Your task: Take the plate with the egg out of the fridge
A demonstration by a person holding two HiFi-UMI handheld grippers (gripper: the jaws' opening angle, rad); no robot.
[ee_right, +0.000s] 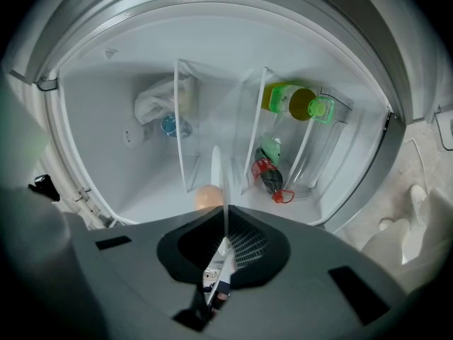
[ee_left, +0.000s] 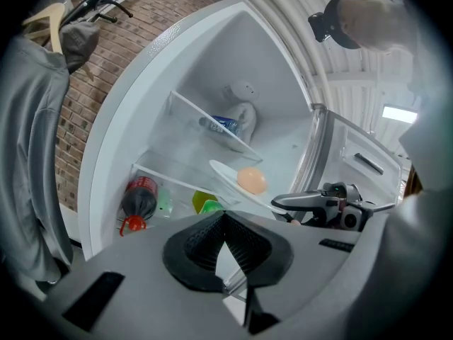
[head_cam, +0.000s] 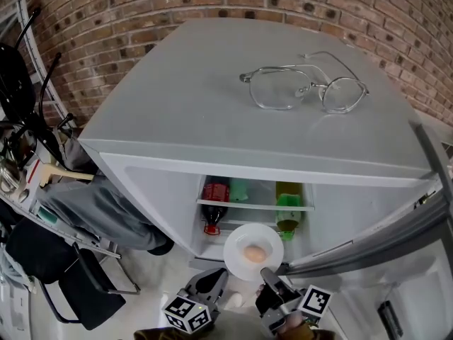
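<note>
A white plate [head_cam: 239, 262] carrying a tan egg [head_cam: 255, 253] hangs just in front of the open fridge's lower shelf. My right gripper [head_cam: 272, 279] is shut on the plate's near rim. In the right gripper view the plate [ee_right: 216, 167] shows edge-on between the jaws, with the egg [ee_right: 207, 195] to its left. My left gripper [head_cam: 215, 280] hovers beside the plate on the left, shut with nothing in it. The left gripper view shows the plate [ee_left: 226, 178], the egg [ee_left: 250, 180] and the right gripper [ee_left: 284, 204] holding it; the left gripper [ee_left: 225, 219] itself has its jaws pressed together.
A cola bottle [head_cam: 214, 205] and a green bottle [head_cam: 287, 211] lie on the fridge shelf [head_cam: 255, 205]. Eyeglasses [head_cam: 304, 87] rest on the fridge top [head_cam: 198, 98]. The open door [head_cam: 375, 243] stands at the right. A clothes rack with grey garments [head_cam: 92, 204] and a chair [head_cam: 78, 282] are at the left.
</note>
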